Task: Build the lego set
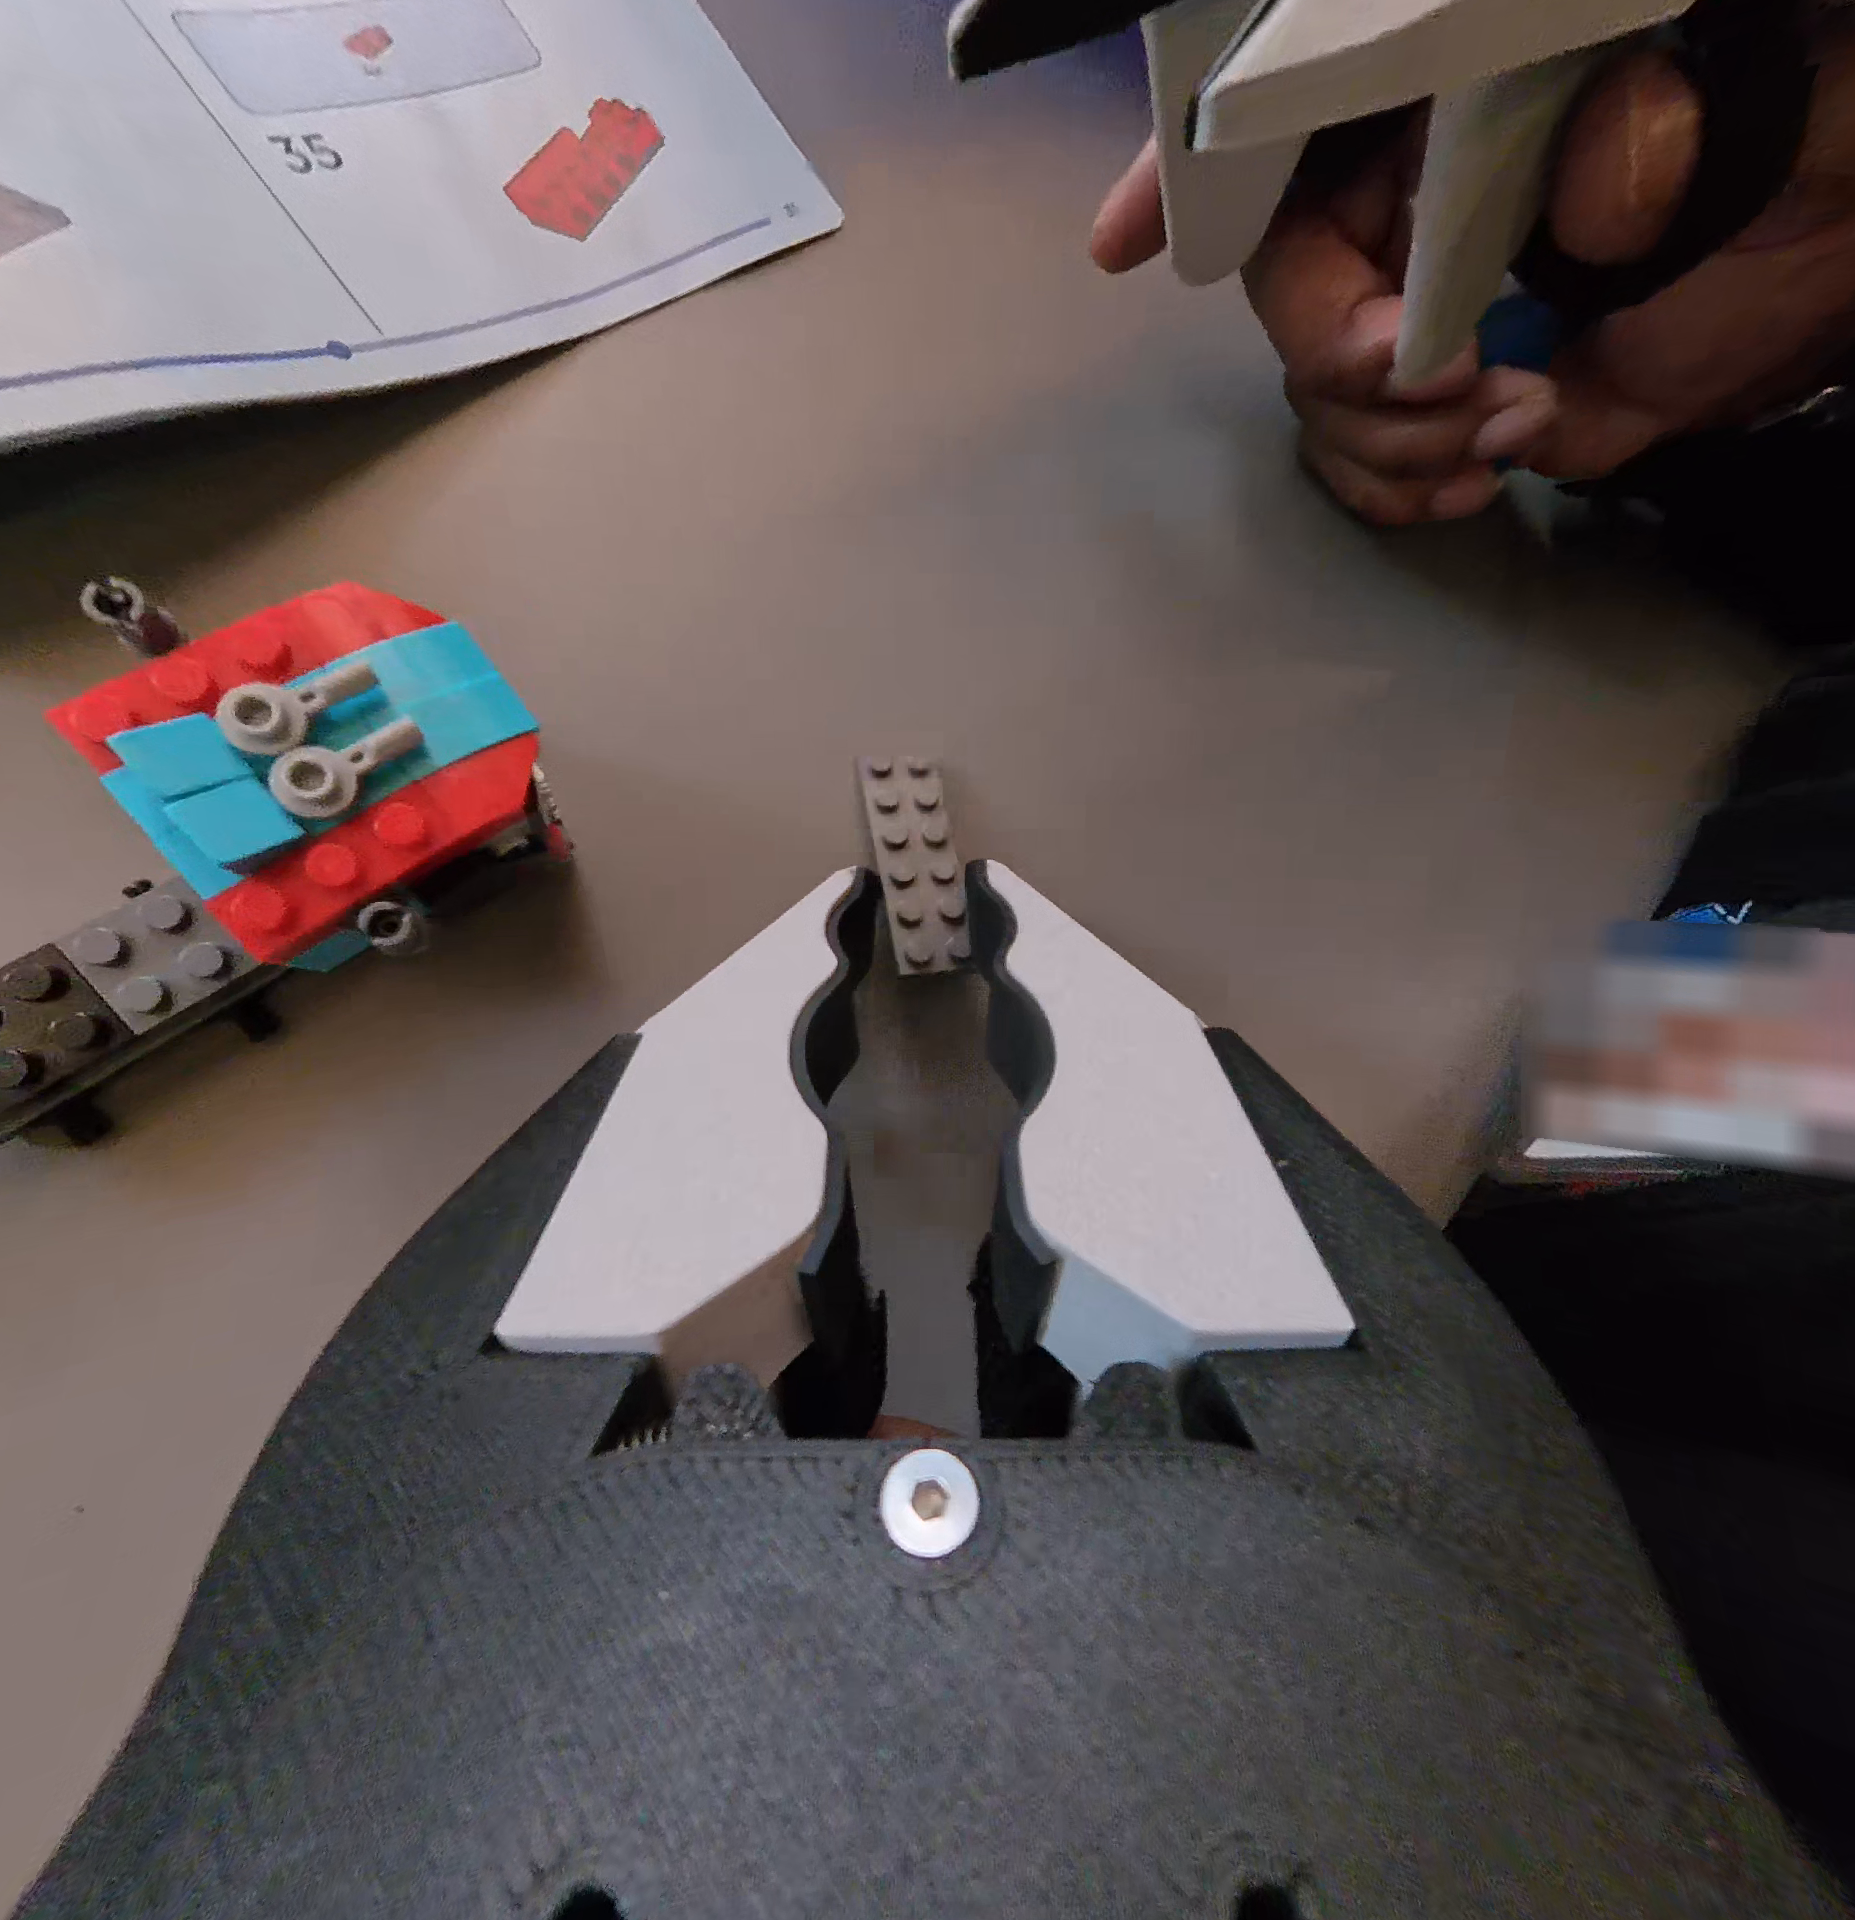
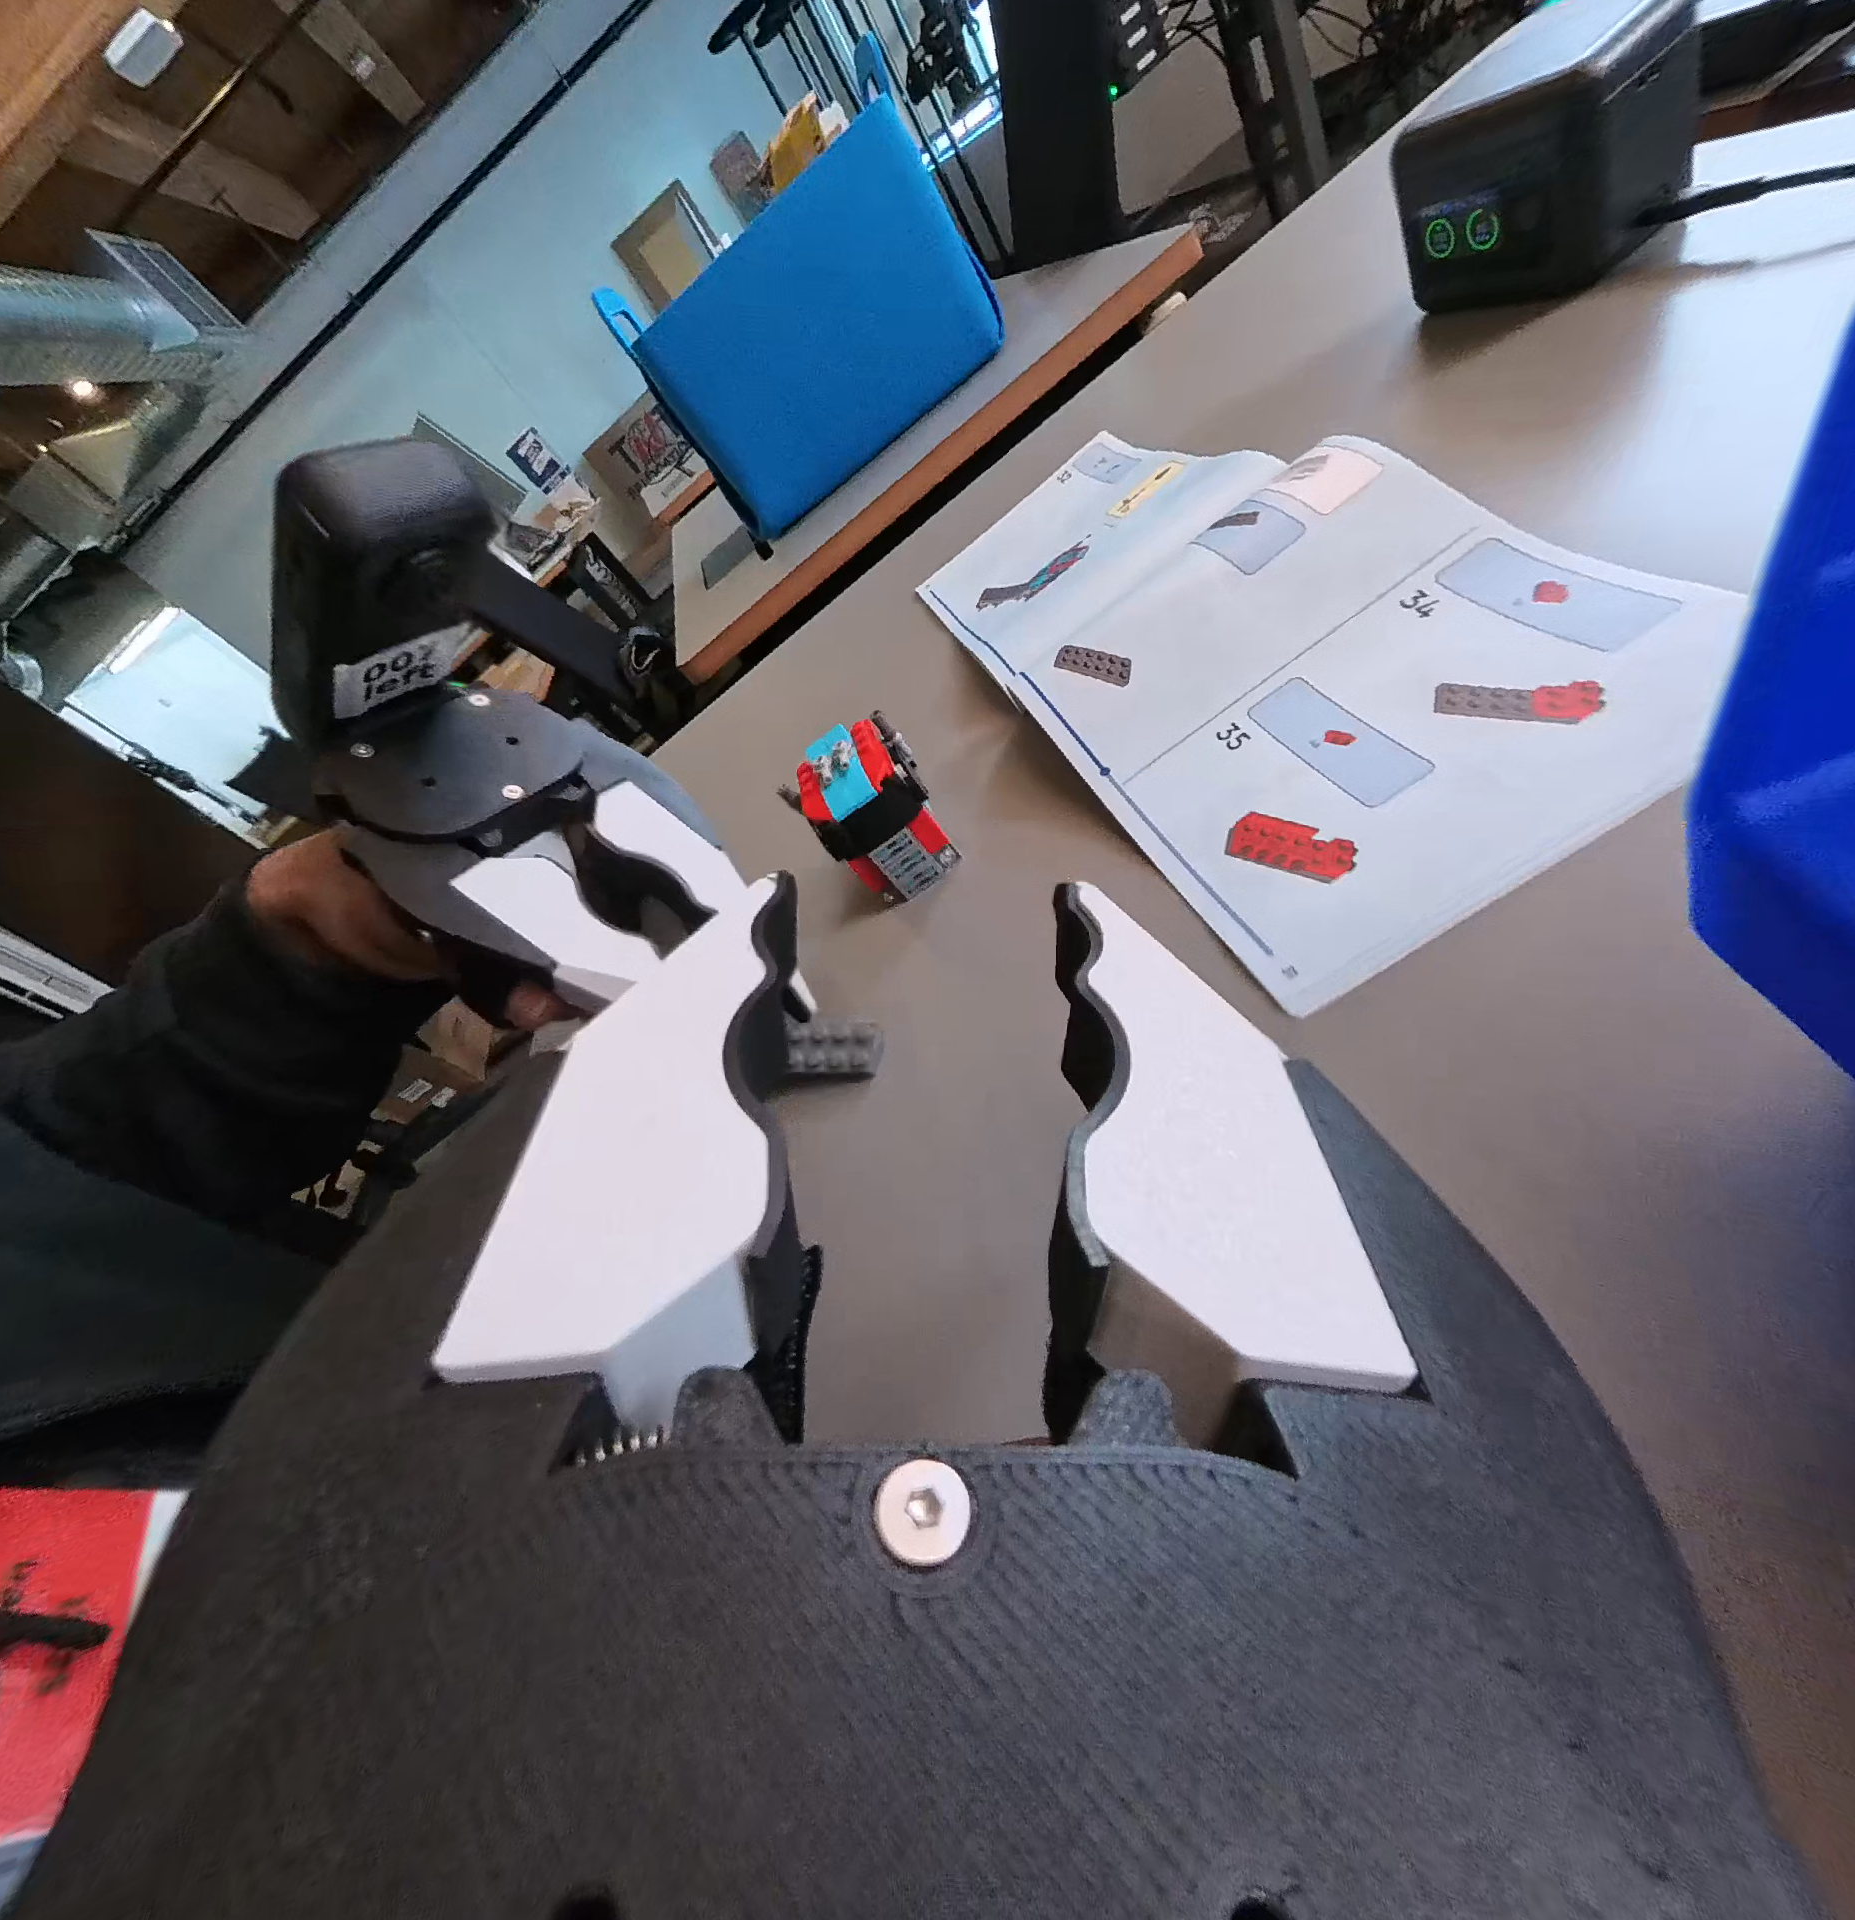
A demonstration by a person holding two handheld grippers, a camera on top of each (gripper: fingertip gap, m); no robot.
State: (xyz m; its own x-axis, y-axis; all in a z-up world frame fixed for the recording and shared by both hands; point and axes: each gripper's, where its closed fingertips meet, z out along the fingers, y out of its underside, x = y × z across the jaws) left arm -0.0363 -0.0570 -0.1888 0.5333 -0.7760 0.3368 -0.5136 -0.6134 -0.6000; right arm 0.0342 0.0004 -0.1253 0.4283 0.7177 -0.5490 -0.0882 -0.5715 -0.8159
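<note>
The left gripper (image 1: 921, 883) pinches a grey plate (image 1: 918, 862) while the right gripper (image 2: 923, 904) is spread empty; next, probably carrying it to the red model (image 1: 299, 769).

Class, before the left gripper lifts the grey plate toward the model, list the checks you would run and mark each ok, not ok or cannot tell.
1. Grey plate sits between the left gripper fingertips: ok.
2. Jaws firmly clamped on the plate: cannot tell; they stand close beside it.
3. Right gripper open and empty: ok.
4. Red and teal model apart from both grippers: ok.
5. Instruction booklet open and in view: ok.
6. Table bare between plate and model: ok.
</note>
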